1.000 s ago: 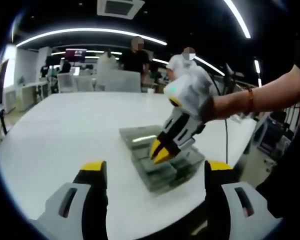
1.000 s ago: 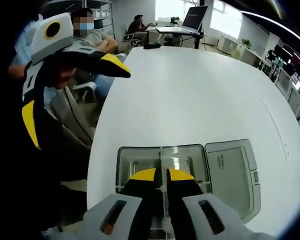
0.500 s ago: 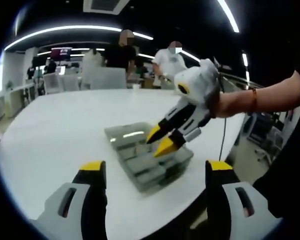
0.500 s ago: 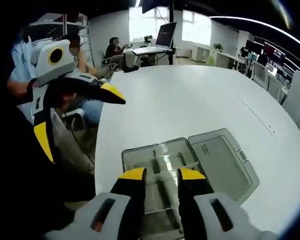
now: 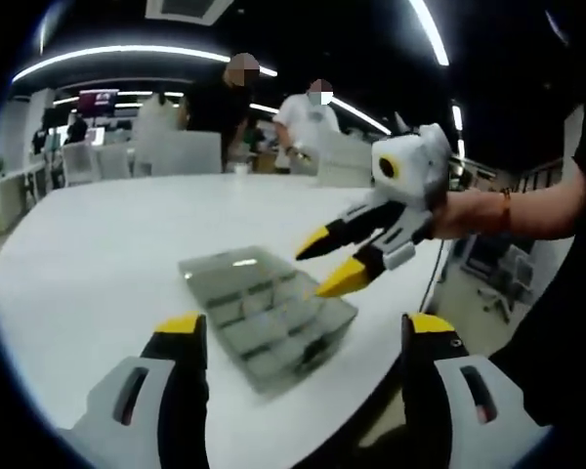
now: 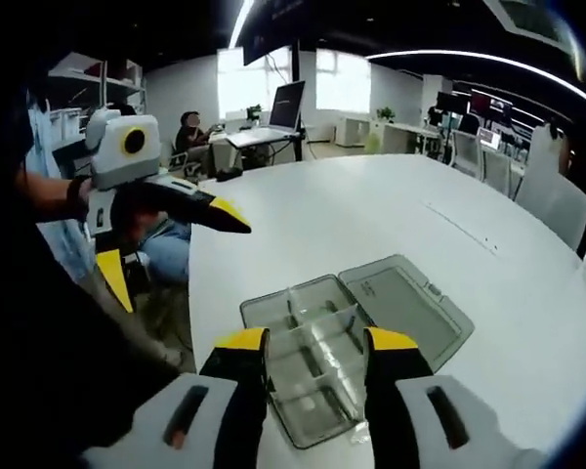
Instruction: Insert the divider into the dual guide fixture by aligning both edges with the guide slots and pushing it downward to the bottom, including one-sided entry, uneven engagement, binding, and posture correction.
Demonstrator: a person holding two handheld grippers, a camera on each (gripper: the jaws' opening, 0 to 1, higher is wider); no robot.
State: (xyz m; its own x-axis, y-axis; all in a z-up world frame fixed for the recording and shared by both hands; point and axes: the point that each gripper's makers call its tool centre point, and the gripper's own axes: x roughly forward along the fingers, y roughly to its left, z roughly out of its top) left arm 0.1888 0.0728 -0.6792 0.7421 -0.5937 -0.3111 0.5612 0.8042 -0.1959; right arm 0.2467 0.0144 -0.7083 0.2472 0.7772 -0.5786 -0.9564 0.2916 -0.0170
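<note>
A clear compartment box [image 6: 313, 376] lies on the white table with its lid [image 6: 410, 305] folded open to the right. Thin clear dividers [image 6: 324, 330] stand in its slots. My right gripper [image 6: 315, 344] hangs open above the box, with nothing between its fingers. In the left gripper view it [image 5: 327, 266] comes in from the right, open, just above the box's [image 5: 264, 318] far corner. My left gripper [image 5: 303, 332] is open and held back from the box, near the table's edge. The right gripper view shows it [image 6: 173, 254] open at the left, off the table's side.
The white table [image 6: 371, 215] stretches wide beyond the box. Two people stand past its far end [image 5: 273, 107] with chairs and desks behind. A seated person [image 6: 171, 244] is beside the table edge. A hand [image 5: 469, 210] holds the right gripper.
My right gripper was shut low in the box a second ago; it has opened and lifted away with nothing in it. The left gripper stayed open, and both views have pulled back.
</note>
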